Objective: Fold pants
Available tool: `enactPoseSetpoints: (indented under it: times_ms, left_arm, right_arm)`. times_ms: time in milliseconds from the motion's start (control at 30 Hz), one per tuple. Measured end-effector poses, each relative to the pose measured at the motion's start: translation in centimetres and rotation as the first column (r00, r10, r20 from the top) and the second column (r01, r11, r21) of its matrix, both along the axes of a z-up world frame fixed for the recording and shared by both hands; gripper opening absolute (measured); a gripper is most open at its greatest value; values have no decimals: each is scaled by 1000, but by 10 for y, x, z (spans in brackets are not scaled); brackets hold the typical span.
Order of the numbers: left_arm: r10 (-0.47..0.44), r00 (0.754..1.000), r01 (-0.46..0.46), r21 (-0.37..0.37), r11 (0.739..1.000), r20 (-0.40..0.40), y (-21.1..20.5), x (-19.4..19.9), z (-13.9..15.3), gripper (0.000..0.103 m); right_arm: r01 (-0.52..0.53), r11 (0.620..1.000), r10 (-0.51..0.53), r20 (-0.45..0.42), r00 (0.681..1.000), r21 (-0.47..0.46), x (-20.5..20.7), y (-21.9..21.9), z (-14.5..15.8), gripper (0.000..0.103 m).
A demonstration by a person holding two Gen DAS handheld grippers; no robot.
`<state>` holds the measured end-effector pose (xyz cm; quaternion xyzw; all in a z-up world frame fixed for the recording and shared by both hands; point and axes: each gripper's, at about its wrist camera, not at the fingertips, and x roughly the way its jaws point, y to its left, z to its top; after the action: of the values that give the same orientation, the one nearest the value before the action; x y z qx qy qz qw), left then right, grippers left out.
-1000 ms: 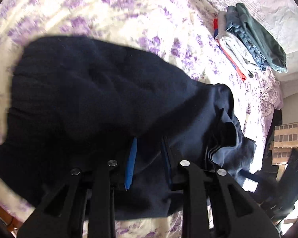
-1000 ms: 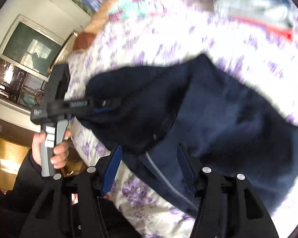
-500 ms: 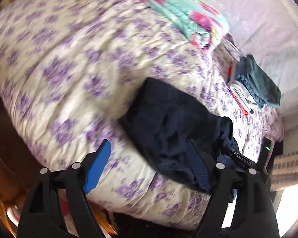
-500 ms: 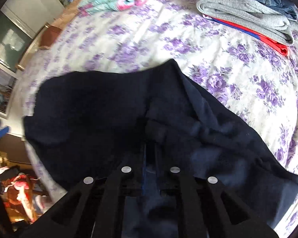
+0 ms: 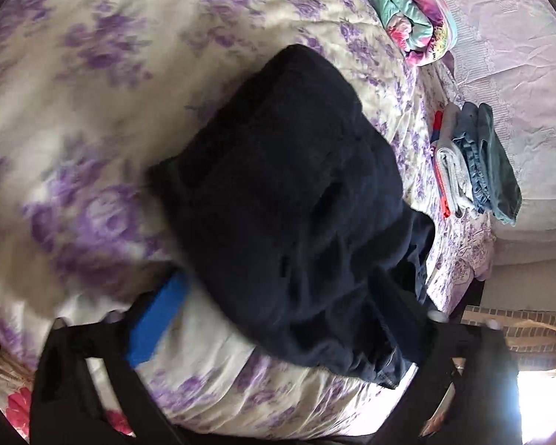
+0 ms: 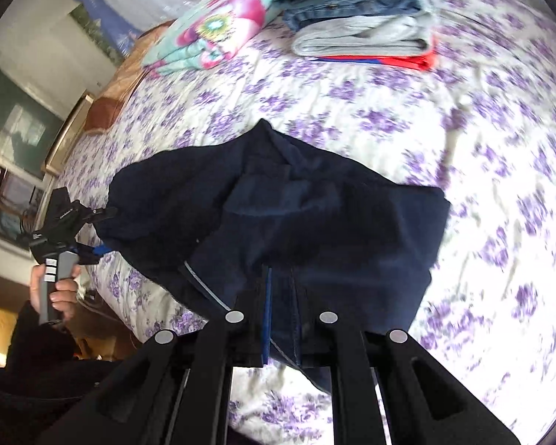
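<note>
The left gripper (image 5: 278, 319), a second ago clamped on the pants (image 5: 296, 204), is opening wide around their edge; the right gripper (image 6: 280, 315) now pinches their hem.

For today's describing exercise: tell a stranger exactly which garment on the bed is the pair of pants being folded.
Start at the bed's purple-flowered bedspread. Near its front edge lies the dark navy pants, loosely bunched, apart from the folded clothes stack farther back. Unlike those neat pieces, it is rumpled, with a thin pale stripe along one seam.
</note>
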<state>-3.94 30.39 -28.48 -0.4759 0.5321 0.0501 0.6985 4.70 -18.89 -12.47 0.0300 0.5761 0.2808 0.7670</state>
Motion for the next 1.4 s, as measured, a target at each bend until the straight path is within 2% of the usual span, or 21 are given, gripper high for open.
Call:
enactPoseSetpoints:
  times_ms: [67,100,133,167,200,267,333,400,467,500,567,700,900,1000,1067,1133,1200,1267,1333,1367,1400]
  left_arm:
    - [-12,1000,13,61,998,-19,-4,15,3,98]
    - [-7,999,10,88,996,-34,-7,21,5,93]
    - [-2,1000,4,109,994,-26,-9,22,9,64]
    - [-21,1000,22,133,991,-10,-12,24,16,42]
    - [-58,998,54,156,986,22,-16,23,25,28]
    - [-82,994,65,204,977,75,-25,18,46,27]
    - [-147,983,108,308,945,109,-43,14,70,27]
    - [-205,968,138,370,919,147,-61,11,91,27]
    - [-245,952,157,392,907,184,-74,12,108,27]
    - [-270,942,172,405,898,198,-82,13,117,27]
    - [-316,926,202,436,877,208,-97,16,130,27]
    - [-357,910,230,462,857,209,-110,21,137,27]
    - [-395,889,257,463,848,231,-130,24,146,27]
    - [-445,871,310,473,825,206,-150,34,145,27]
    - [-477,855,340,474,812,205,-163,39,146,27]
    - [-513,835,368,491,790,200,-179,45,153,27]
    - [-569,799,404,527,748,195,-201,49,162,27]
    - [-625,756,445,548,709,195,-224,53,168,27]
    - [-692,694,501,557,662,199,-254,58,169,27]
    - [-712,673,521,556,648,200,-265,60,168,27]
    - [-746,636,558,552,620,196,-283,64,165,27]
  right_arm:
    - [33,999,-33,-15,999,2,-2,-10,-3,13]
    - [46,999,-46,-21,999,1,-4,-16,-4,14]
    - [53,999,-53,-24,998,-2,-4,-17,-4,14]
    - [56,998,-56,-23,998,-3,-4,-17,-4,14]
    - [54,999,-54,-21,998,1,-5,-18,-3,14]
    - [38,999,-38,-22,999,14,-7,-15,-3,14]
    - [7,999,-5,-47,999,38,-4,-5,-8,14]
    - [-42,995,48,-71,996,85,2,13,-13,14]
    - [-108,984,120,-78,990,143,11,39,-18,19]
    - [-137,979,150,-75,986,152,17,55,-22,25]
    - [-174,976,183,-59,981,130,28,84,-29,27]
    - [-214,972,217,-21,976,99,43,133,-41,14]
    - [-250,968,250,-100,963,12,50,176,-82,13]
    - [-259,966,260,-109,960,17,54,180,-91,10]
    - [-219,973,226,-127,966,66,60,165,-77,13]
    - [-176,981,184,-95,978,85,63,136,-53,13]
    - [-117,991,119,-29,992,71,63,90,-25,13]
    - [-30,999,29,25,999,37,59,37,-3,13]
    - [80,997,-81,47,996,14,51,-22,13,13]
    - [129,992,-129,48,990,7,45,-46,17,13]
    - [188,982,-187,50,981,-1,38,-72,21,13]
